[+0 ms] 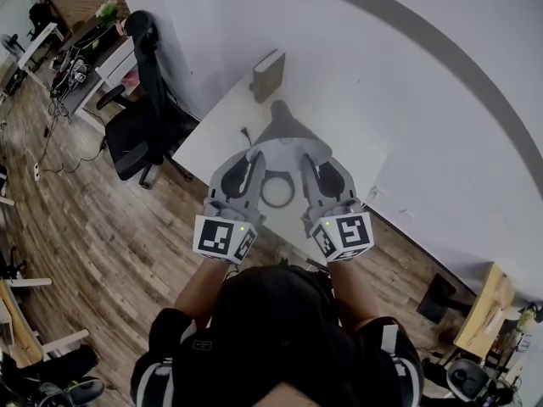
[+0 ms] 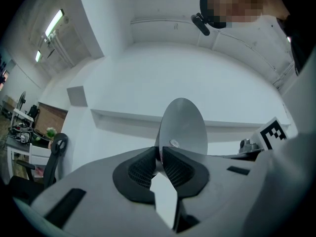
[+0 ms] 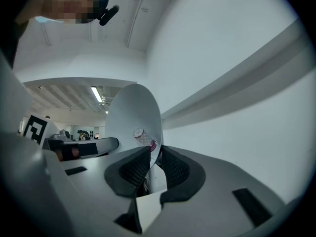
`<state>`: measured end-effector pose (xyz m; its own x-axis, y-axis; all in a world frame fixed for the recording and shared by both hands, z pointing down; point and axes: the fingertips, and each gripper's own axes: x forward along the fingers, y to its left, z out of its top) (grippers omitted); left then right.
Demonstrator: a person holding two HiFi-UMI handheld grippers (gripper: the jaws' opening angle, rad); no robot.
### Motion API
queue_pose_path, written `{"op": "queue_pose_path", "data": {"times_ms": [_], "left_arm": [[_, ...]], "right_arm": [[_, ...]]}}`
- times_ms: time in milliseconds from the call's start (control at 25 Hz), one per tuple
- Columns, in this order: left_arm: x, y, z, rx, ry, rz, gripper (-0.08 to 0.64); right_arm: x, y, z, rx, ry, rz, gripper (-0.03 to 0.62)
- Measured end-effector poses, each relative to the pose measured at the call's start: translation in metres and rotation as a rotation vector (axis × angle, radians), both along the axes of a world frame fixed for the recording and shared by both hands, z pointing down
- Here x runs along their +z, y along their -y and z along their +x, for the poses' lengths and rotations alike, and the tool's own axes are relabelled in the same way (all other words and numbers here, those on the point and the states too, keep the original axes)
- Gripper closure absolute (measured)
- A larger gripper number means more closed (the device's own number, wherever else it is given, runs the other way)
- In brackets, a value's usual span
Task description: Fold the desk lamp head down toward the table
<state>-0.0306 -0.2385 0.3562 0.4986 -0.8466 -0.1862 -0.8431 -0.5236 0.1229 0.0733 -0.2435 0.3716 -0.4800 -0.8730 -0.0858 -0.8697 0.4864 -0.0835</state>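
A desk lamp stands on the white table point(image 1: 348, 117). Its grey disc-shaped head point(image 1: 285, 145) is held up on edge, above a dark ring point(image 1: 277, 189) of the lamp lower down. My left gripper point(image 1: 252, 156) grips the disc's left rim and my right gripper point(image 1: 307, 158) grips its right rim. In the left gripper view the lamp head point(image 2: 184, 125) rises upright beyond the left gripper point(image 2: 160, 158), whose pads press on its edge. In the right gripper view the lamp head point(image 3: 132, 117) stands likewise, with the right gripper point(image 3: 154, 158) shut on its rim beside a small knob point(image 3: 139, 134).
A brown-grey box point(image 1: 268, 75) stands at the table's far end against the white wall. A black office chair point(image 1: 146, 121) is left of the table on the wooden floor. The person's head and shoulders fill the bottom of the head view.
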Motion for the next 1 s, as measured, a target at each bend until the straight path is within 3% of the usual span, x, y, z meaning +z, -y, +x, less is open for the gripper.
{"op": "queue_pose_path", "data": {"times_ms": [680, 1000], "left_arm": [[0.035, -0.012, 0.003, -0.014, -0.007, -0.052, 0.511], [0.059, -0.016, 0.004, -0.006, 0.046, -0.076, 0.517]], "right_arm": [[0.033, -0.012, 0.005, 0.005, -0.014, -0.043, 0.531], [0.057, -0.016, 0.005, 0.009, -0.038, -0.098, 0.548]]}}
